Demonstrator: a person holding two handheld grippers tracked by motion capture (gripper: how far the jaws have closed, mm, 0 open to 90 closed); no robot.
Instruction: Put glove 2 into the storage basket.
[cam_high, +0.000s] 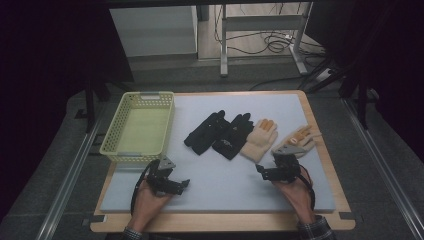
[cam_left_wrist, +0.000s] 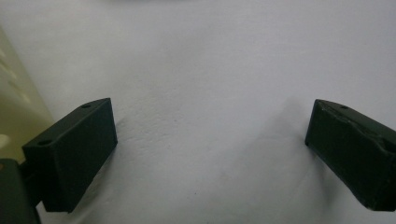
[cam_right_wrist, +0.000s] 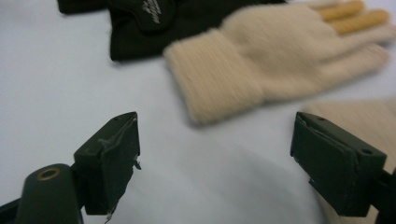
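Four gloves lie in a row on the pale mat. Two are black; two are beige with orange fingertips. My right gripper is open just short of the beige gloves' cuffs. In the right gripper view its jaws stand wide apart and hold nothing. Ahead of them lie a beige glove and a black glove, and the other beige glove is by the right jaw. My left gripper is open over bare mat, near the basket's front corner.
A yellow perforated basket stands at the mat's left with nothing in it; its wall edges the left gripper view. The mat rests on a wooden board. Beyond the table are metal legs and cables.
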